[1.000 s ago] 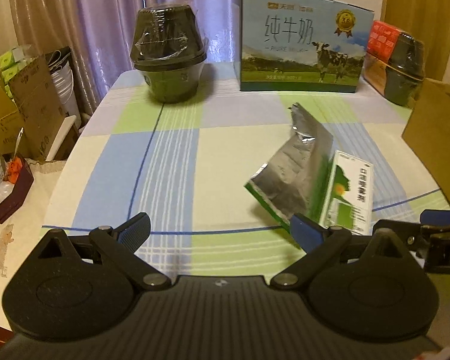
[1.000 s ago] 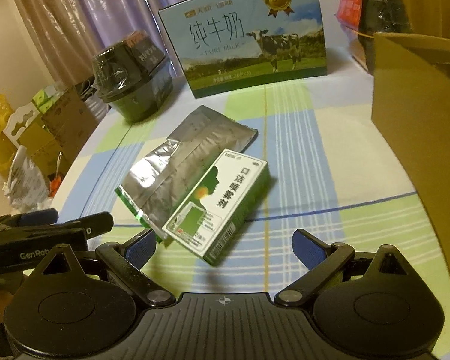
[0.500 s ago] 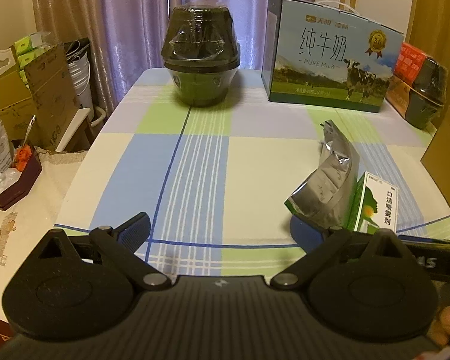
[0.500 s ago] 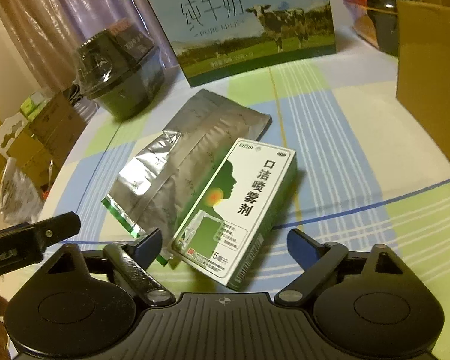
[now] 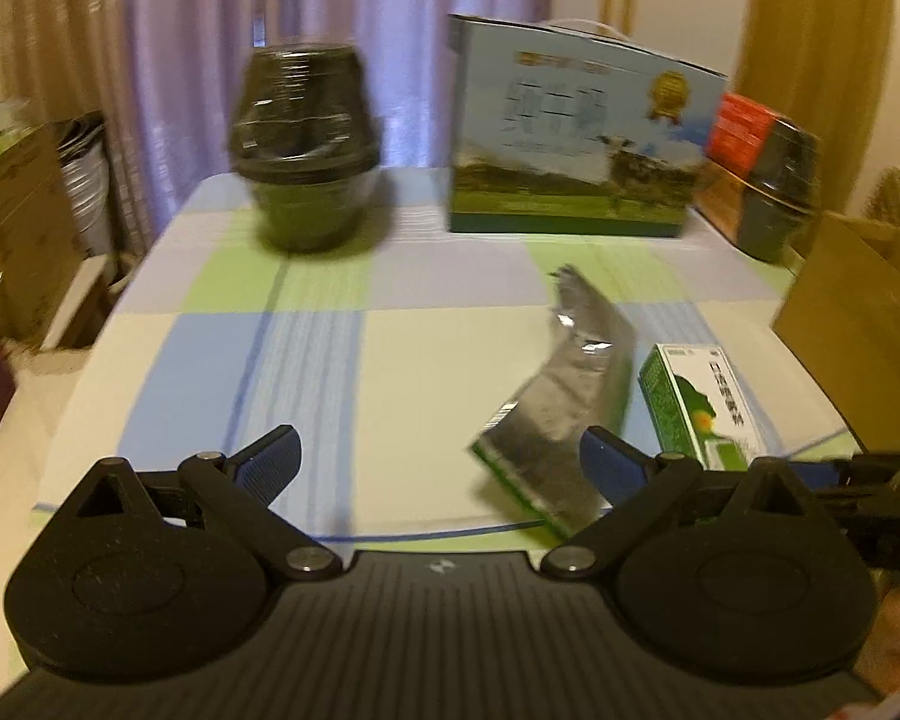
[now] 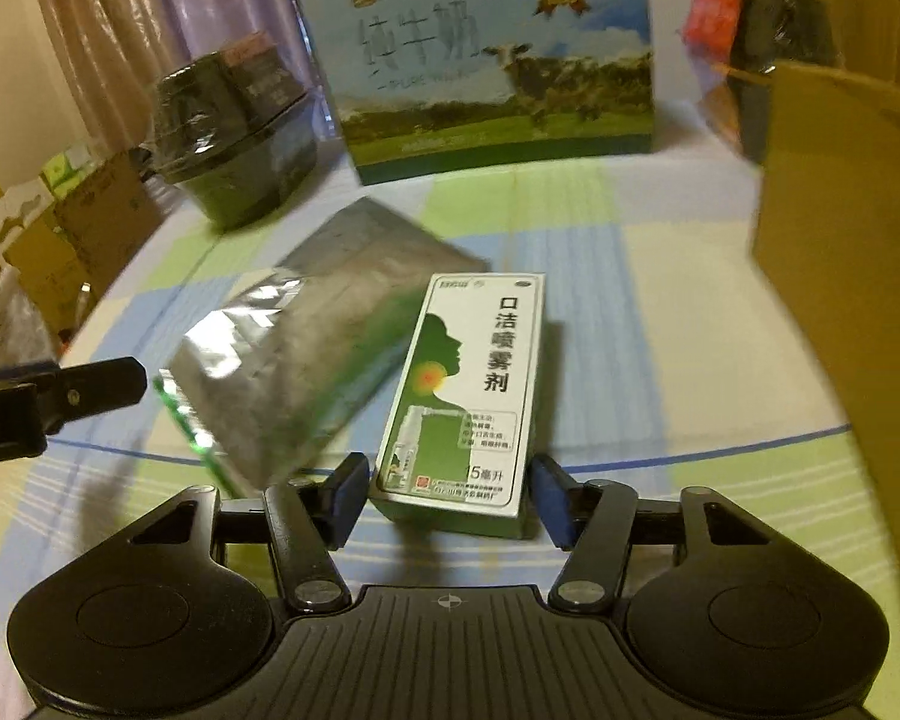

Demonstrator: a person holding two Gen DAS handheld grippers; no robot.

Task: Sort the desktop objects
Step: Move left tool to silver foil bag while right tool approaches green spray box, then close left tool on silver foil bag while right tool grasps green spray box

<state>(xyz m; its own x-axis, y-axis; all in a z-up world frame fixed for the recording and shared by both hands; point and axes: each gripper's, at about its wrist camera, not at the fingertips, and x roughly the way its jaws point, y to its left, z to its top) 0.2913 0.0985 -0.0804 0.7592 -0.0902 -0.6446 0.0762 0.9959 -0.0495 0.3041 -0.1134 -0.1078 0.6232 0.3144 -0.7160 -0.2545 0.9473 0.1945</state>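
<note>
On the checked tablecloth (image 6: 678, 324), the milk carton case (image 6: 480, 54) stood far across the table and a brown cardboard box (image 6: 840, 276) rose at the right. A silver foil pouch (image 6: 306, 348) lay left of centre, touching the green-and-white spray box (image 6: 468, 384), which lay flat, its near end between my right claw's (image 6: 447, 495) blue pads (image 6: 549, 495). Those pads sat just beside the box's sides; I could not tell whether they had yet clenched. My left claw (image 5: 441, 459) hung released over the near cloth, empty. My worry: gripped only by its near end, the light carton might pivot or slip free, and its far edge could drag the pouch along.
</note>
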